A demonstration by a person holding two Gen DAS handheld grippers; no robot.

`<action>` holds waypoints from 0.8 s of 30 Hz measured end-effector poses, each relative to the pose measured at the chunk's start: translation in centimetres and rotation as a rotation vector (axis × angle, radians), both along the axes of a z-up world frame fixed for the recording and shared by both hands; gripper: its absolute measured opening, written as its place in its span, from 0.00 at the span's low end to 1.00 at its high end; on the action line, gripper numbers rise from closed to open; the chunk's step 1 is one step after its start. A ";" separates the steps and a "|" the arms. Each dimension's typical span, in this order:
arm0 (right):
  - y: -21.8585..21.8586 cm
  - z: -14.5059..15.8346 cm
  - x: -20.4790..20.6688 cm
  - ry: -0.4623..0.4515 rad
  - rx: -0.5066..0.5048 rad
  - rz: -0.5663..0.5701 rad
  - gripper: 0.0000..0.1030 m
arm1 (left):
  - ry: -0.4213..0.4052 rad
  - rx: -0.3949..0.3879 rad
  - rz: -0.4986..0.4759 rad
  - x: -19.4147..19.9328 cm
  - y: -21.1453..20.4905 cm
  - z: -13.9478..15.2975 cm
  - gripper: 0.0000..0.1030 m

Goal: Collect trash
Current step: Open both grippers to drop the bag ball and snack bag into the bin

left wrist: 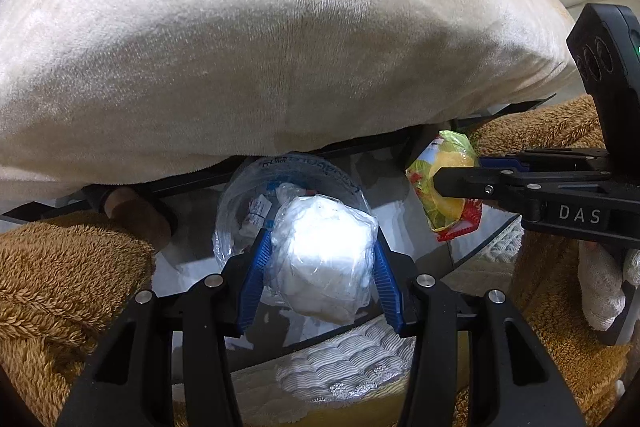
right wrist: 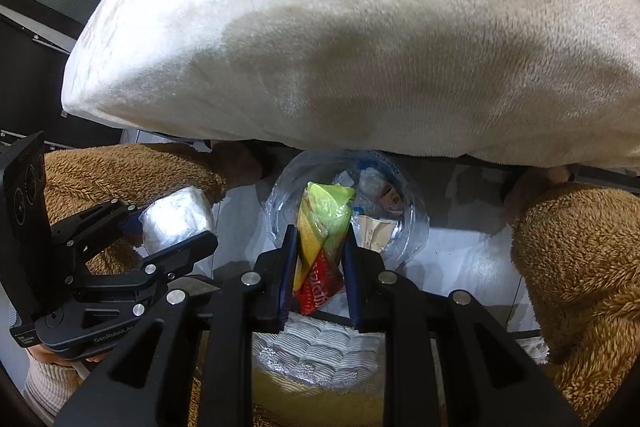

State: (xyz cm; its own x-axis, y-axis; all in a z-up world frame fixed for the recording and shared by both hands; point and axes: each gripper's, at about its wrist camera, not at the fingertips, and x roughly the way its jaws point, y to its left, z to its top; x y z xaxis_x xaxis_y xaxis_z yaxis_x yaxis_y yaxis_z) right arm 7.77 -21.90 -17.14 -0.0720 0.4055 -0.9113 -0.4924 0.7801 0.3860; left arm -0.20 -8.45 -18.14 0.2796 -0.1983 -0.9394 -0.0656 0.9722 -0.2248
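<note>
My right gripper [right wrist: 320, 247], clamped on the green-and-yellow snack wrapper [right wrist: 324, 223], hangs almost straight above the clear-lined trash bin [right wrist: 412, 223], while my left gripper [left wrist: 320, 259], clamped on the white plastic wad [left wrist: 324, 255], sits just beside it.

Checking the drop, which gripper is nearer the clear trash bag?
Hard to call. Left gripper, holding the white wad, and right gripper, holding the snack wrapper, both hang over the clear trash bag.

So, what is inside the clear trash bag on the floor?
In the clear bag: crumpled paper scraps and clear plastic. The wrapper in the right claw covers the rest.
</note>
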 end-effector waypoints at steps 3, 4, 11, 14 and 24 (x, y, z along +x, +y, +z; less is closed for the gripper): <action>0.0 -0.4 0.1 0.018 -0.013 0.000 0.23 | 0.022 -0.001 -0.003 0.1 0.0 -0.3 0.46; 0.0 -0.5 0.2 0.021 -0.017 0.002 0.23 | 0.029 -0.001 -0.005 0.1 0.1 -0.5 0.46; 0.4 -1.6 0.3 0.045 -0.056 0.001 0.23 | 0.080 0.006 -0.019 0.5 -0.4 -1.4 0.46; 0.5 -1.7 0.3 0.045 -0.063 0.000 0.23 | 0.094 0.007 -0.015 0.6 -0.3 -1.8 0.46; 0.8 -2.2 0.3 0.056 -0.073 0.004 0.24 | 0.118 0.010 -0.031 0.6 -0.4 -2.3 0.47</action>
State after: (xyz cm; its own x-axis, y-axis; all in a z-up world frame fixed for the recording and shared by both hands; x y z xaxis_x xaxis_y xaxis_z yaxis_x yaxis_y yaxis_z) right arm 8.05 -21.11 -19.35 -0.1257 0.3375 -0.9329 -0.4749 0.8051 0.3553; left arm 0.44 -8.86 -20.44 0.1612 -0.1959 -0.9673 -0.0606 0.9763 -0.2079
